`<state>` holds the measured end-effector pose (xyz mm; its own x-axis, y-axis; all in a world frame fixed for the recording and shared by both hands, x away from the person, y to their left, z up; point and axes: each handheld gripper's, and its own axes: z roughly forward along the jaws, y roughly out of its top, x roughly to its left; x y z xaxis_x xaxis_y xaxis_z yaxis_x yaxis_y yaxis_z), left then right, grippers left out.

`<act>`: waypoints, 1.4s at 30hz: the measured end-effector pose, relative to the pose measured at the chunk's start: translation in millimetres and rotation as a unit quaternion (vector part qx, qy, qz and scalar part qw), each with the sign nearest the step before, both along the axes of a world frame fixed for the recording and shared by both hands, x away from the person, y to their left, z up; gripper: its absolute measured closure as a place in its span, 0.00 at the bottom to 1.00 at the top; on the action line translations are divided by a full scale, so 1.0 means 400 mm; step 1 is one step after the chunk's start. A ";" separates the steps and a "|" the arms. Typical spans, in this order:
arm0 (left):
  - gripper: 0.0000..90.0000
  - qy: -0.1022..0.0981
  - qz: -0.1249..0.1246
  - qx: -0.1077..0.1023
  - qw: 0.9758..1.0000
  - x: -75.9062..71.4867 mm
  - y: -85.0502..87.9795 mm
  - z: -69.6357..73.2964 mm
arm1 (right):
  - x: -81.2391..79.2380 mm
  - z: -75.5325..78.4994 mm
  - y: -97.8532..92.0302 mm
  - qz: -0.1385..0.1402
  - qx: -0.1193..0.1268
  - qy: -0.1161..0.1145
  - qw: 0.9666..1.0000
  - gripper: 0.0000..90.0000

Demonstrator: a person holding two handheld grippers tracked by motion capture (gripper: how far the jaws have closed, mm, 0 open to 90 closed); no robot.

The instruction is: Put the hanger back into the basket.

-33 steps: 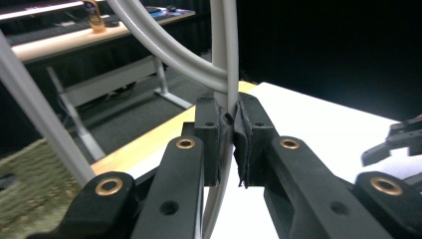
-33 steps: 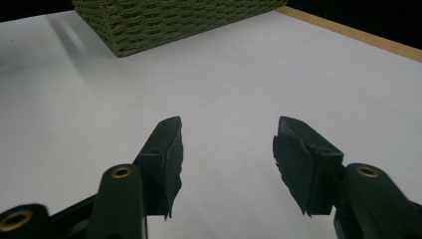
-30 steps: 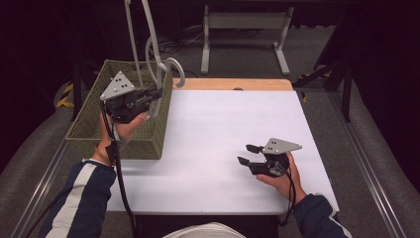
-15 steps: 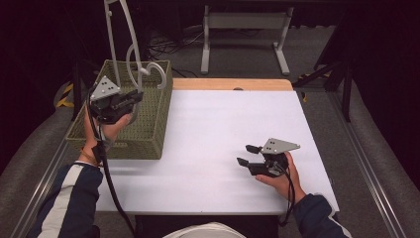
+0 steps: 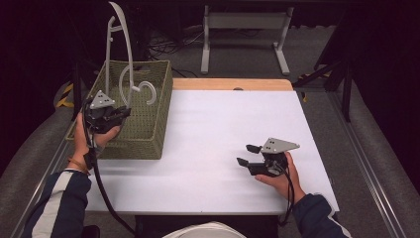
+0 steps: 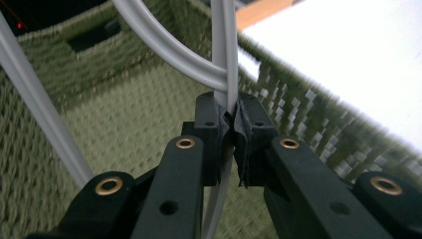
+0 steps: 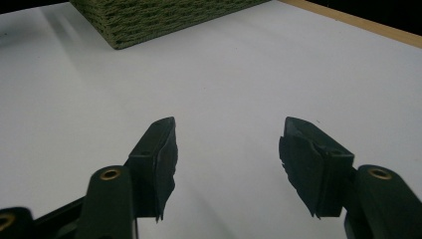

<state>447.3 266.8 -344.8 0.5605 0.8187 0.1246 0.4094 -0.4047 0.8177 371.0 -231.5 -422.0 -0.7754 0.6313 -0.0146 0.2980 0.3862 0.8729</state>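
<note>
room: dark, grey carpet floor, metal stand legs (image 5: pixel 242 34) behind the table, mostly black beyond that.
surface: white table top (image 5: pixel 218 148) with a wood strip at the far edge; bare except for the basket.
basket: green woven basket (image 5: pixel 148 124) on the table's left side, hanging partly past the left edge.
left gripper: left gripper (image 6: pixel 230 117) over the basket, jaws clenched on a thin rod of a grey plastic hanger (image 5: pixel 130 74); at least two hangers seem tangled there, the count is hard to tell.
hanger position: lifted upright, top well above the basket rim, hook (image 5: pixel 147 90) curling near the right wall.
risk 1: grip is on a narrow rod close to the jaw tips, so the hanger may pivot or slip out when swung toward the table.
risk 2: a crossing second hanger (image 6: pixel 169 47) lies against the held one just above the jaws; it may come along, then drop.
risk 3: hook may snag the weave and drag the overhanging basket.
right gripper: right gripper (image 7: pixel 226 149) low over the bare table right of centre, jaws released and wide apart, holding nothing.
</note>
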 end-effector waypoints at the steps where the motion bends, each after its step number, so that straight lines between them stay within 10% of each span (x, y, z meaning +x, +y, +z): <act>1: 0.91 0.006 0.000 0.002 1.000 0.002 0.003 -0.004 | 0.000 0.000 0.000 0.001 0.000 0.000 1.000 0.44; 19: 0.87 0.041 0.016 0.024 0.999 0.002 0.029 -0.063 | 0.001 -0.005 0.002 0.008 0.002 0.008 1.000 0.41; 22: 0.88 0.028 0.029 0.043 0.998 -0.002 0.021 -0.066 | 0.000 -0.005 0.003 0.011 0.000 0.011 1.000 0.40; 42: 0.64 -0.062 -0.012 -0.036 0.997 -0.062 0.015 -0.064 | -0.003 0.007 -0.001 0.004 -0.022 -0.007 1.000 0.38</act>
